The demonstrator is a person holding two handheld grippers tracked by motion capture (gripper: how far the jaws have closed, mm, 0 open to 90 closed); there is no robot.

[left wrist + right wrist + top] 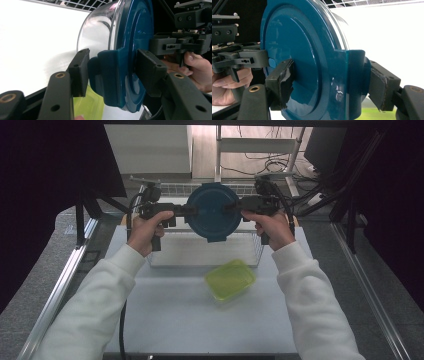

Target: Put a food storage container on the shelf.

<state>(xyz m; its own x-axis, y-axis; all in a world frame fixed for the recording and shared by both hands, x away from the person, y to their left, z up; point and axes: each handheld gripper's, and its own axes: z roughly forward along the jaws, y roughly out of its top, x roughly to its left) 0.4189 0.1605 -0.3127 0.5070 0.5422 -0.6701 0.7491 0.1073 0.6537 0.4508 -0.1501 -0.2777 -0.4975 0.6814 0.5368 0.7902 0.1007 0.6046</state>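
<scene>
Container (pixel 212 212) up on edge between my hands — blue lid (pixel 294 62) facing me, clear bowl (pixel 100 32) behind. My left gripper (pixel 184 211) and right gripper (pixel 239 206) each pinch a lid latch from opposite sides, jaws closed on them; I'd say that's to steady it over the wire basket (pixel 252 251). Green tub (pixel 230 279) sits near on the white table (pixel 175 315) — cables on the floor beyond.

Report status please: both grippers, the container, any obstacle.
Left hand-held gripper and right hand-held gripper shut on blue-lidded round container, lifted above wire basket. Green lid on table, apart. No obstacle.
</scene>
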